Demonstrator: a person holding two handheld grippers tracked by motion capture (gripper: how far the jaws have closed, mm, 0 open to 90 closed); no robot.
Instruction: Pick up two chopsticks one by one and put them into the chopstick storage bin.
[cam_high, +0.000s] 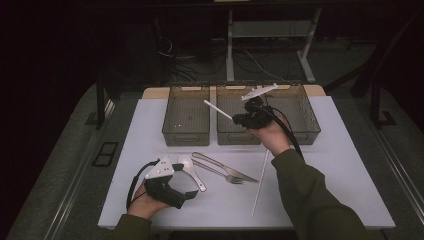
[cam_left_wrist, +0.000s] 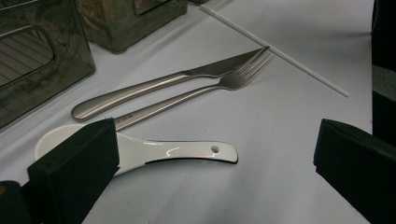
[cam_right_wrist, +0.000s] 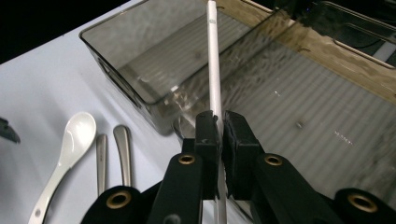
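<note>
Black padded right gripper (cam_right_wrist: 219, 128), thin white stick (cam_right_wrist: 213, 60) clamped

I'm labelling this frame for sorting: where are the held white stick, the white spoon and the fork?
white stick (cam_right_wrist: 214, 70), right gripper view, shaft above the jaws.
white spoon (cam_left_wrist: 187, 151), left gripper view, handle.
fork (cam_left_wrist: 236, 80), left gripper view, neck below the tines.

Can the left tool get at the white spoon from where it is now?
Probably yes: the left tool is open, and the white spoon lies flat on the table between its jaws, with nothing over it.
</note>
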